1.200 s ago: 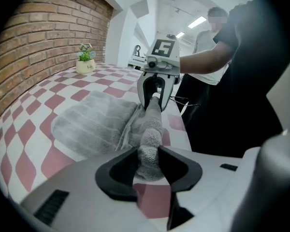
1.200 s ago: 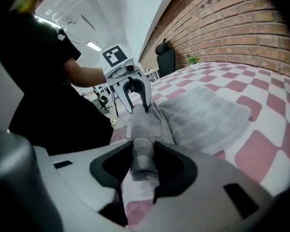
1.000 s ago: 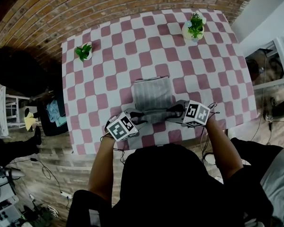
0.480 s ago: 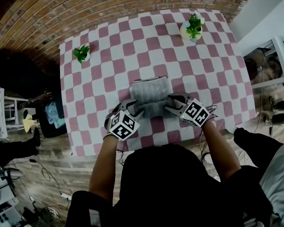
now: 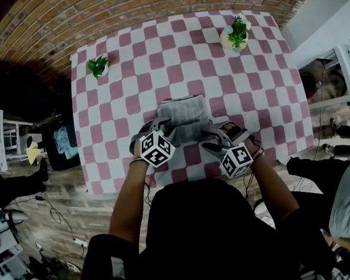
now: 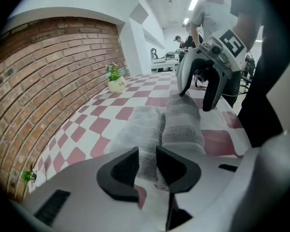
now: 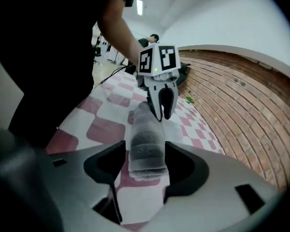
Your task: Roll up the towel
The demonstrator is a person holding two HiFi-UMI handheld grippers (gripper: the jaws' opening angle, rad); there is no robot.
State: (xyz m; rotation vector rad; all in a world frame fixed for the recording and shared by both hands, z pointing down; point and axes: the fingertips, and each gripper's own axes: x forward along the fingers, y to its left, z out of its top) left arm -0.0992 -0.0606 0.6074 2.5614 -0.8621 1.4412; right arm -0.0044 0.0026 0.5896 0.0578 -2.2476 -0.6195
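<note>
A grey towel (image 5: 184,112) lies on the checked table, its near part wound into a roll (image 5: 186,134). My left gripper (image 5: 160,126) is at the roll's left end. In the left gripper view its jaws (image 6: 147,166) are closing and pinch the towel (image 6: 181,124) in a narrow gap. My right gripper (image 5: 213,137) is at the roll's right end. In the right gripper view its jaws (image 7: 144,166) are opening, and the roll's end (image 7: 146,144) sits loosely between them. Each gripper shows in the other's view: right gripper (image 6: 195,93), left gripper (image 7: 160,108).
The pink-and-white checked tablecloth (image 5: 134,86) hangs over the table's near edge just behind the grippers. Two small potted plants (image 5: 98,66) (image 5: 238,34) stand at the far corners. A brick floor surrounds the table, and a dark bag (image 5: 58,142) lies at the left.
The left gripper has moved inward onto the roll's left end. The right hand has rolled, swinging its marker cube toward the table's near edge. The roll has grown slightly.
</note>
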